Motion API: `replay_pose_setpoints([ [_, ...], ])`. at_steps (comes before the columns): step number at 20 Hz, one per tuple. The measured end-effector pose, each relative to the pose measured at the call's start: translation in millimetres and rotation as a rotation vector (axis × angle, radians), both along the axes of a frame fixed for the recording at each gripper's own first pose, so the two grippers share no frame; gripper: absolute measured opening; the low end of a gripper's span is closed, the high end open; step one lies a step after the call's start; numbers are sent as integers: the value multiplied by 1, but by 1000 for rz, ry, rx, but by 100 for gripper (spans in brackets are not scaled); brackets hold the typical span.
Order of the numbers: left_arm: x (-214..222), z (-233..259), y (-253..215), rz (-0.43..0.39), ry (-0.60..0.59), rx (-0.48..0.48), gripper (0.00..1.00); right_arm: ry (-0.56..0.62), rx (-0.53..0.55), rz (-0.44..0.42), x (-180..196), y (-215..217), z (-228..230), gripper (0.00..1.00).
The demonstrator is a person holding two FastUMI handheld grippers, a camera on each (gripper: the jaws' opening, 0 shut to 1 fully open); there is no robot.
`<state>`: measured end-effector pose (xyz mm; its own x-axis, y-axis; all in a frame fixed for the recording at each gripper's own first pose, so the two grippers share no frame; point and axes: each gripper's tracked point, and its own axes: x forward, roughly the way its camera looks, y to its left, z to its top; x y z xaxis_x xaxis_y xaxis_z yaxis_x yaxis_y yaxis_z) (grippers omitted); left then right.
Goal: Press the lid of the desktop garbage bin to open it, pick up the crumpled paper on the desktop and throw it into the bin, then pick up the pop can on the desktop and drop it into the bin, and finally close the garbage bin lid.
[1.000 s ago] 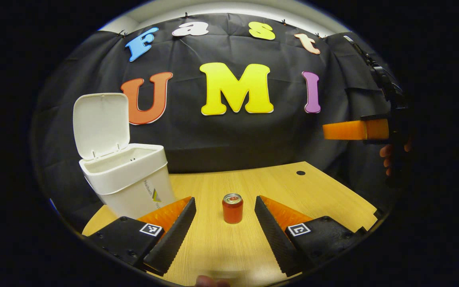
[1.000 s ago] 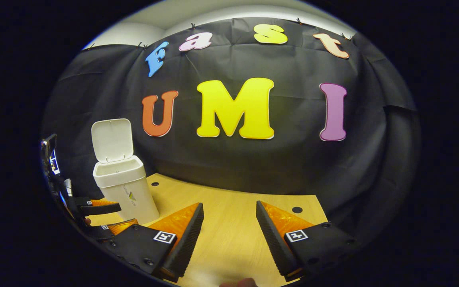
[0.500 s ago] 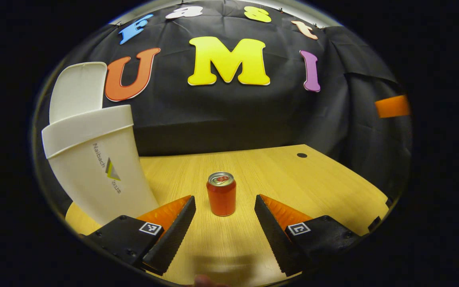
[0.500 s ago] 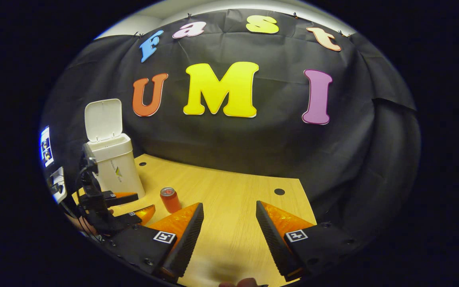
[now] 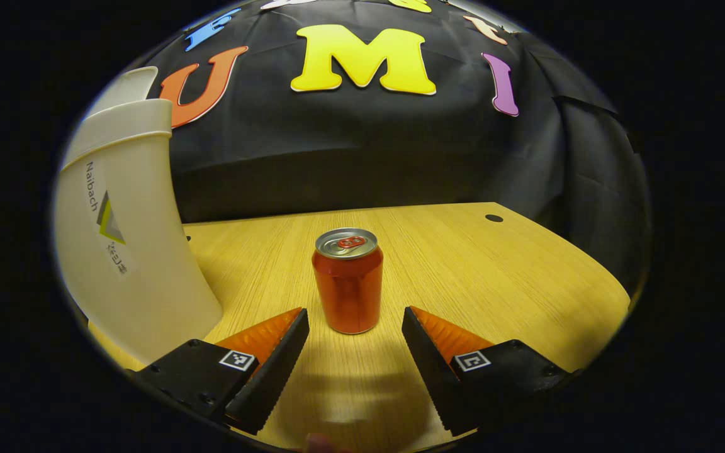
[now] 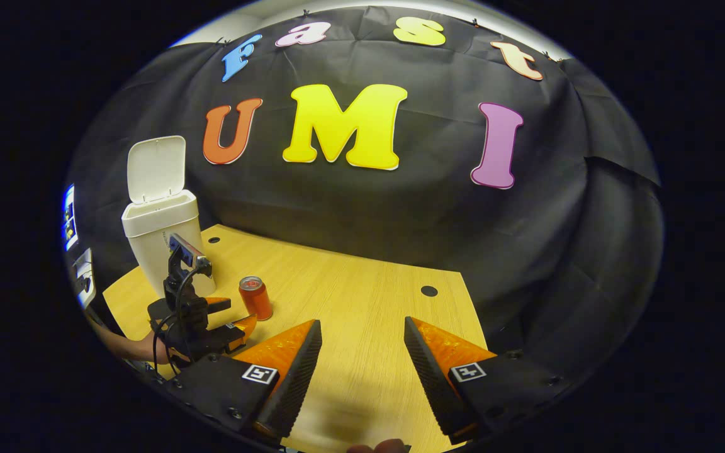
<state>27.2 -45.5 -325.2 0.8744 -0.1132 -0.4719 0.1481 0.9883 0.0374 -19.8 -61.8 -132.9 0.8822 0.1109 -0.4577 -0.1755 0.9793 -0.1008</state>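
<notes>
Can point(image 5: 347, 280) upright on the table point(image 5: 501, 283), straight ahead of our left tool point(image 5: 355, 327) and centred on the gap between its two spread fingers, which touch nothing. Its long axis is vertical, so we judge a level push forward would bring its round sides between the fingers for a squeeze across the body. The can's base lies just beyond the fingertips, not yet between them. In the right gripper view we see the same can point(image 6: 255, 297) just ahead of the left tool point(image 6: 227, 318), while our right tool point(image 6: 362, 343) hangs released over bare table well to the side; the left is clearly the nearer. The bin point(image 5: 126, 251) stands close on the left side of the can, its lid point(image 6: 156, 168) raised, so the carry should be short. We see no crumpled paper on the table, and judge that step done
</notes>
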Motion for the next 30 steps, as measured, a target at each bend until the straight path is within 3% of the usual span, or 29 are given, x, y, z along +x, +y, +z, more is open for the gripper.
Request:
replay_pose_setpoints([
  [9,21,-22,-1,-13,25,35,100,51,5,3,16,12,-17,84],
  [22,51,-28,3,-18,58,15,96,80,15,9,30,32,-25,82],
  [24,51,-26,1,-33,65,13,86,80,18,8,29,34,-25,84],
  [30,40,20,-2,-43,-1,13,85,57,38,14,19,41,-17,84],
])
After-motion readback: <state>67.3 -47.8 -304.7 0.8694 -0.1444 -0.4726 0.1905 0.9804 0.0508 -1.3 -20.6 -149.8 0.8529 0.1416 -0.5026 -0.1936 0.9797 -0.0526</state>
